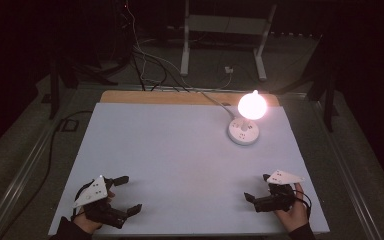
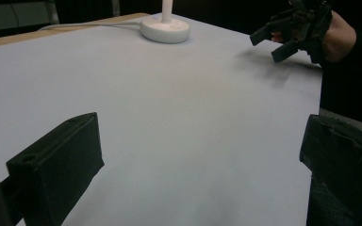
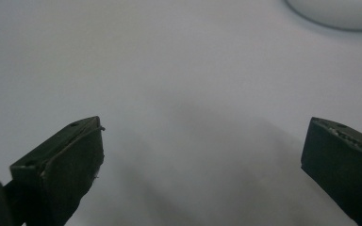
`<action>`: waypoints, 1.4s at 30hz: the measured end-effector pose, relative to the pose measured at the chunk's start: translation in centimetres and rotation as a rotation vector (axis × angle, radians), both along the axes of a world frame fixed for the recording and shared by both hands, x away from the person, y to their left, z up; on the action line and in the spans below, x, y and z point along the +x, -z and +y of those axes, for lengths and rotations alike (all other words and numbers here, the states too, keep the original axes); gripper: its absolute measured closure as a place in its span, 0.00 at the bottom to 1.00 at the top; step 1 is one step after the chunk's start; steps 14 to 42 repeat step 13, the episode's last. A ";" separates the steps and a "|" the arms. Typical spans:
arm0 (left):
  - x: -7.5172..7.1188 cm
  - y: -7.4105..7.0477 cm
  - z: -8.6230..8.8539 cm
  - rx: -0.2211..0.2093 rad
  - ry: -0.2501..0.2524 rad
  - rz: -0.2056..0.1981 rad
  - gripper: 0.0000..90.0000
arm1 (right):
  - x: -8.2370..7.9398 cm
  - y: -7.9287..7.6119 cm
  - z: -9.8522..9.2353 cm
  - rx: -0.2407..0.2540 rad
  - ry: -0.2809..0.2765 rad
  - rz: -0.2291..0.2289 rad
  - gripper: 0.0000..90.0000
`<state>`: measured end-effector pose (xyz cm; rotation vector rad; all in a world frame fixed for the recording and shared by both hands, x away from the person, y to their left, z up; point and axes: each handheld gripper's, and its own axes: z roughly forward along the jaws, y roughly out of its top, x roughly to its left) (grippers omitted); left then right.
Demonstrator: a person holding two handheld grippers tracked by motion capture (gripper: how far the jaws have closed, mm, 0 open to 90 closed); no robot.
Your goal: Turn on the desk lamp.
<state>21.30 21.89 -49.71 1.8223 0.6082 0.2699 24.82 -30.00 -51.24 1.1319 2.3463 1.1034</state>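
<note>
Black fingers [image 2: 56,165], grey triangular plates [image 1: 91,192]

The lamp [image 2: 165,28] loses its glowing bulb above its round base at the left gripper view's top edge; glare washes out the bulb's surface.

high: overhead, forward-down | gripper views: low, close, perhaps lampward | shared: lamp base [image 2: 165,29]

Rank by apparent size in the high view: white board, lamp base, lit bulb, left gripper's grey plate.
1. white board
2. lamp base, lit bulb, grey plate on left gripper: all look alike; glare swells the bulb, so unranked.
</note>
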 end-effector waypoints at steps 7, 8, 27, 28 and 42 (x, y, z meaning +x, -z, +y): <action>0.1 0.0 0.0 -0.008 0.000 0.003 0.01 | -0.9 0.4 -0.8 0.002 0.005 0.002 0.00; 0.1 0.0 0.0 -0.009 -0.001 0.004 0.01 | -0.9 0.3 -0.9 0.002 0.007 -0.003 0.00; 0.1 0.0 0.0 -0.009 0.000 0.004 0.01 | -0.7 0.4 -1.0 -0.002 0.008 -0.009 0.00; 0.1 0.0 0.0 -0.009 0.000 0.004 0.01 | -0.7 0.4 -1.0 -0.002 0.008 -0.009 0.00; 0.1 0.0 0.0 -0.009 0.000 0.004 0.01 | -0.7 0.4 -1.0 -0.002 0.008 -0.009 0.00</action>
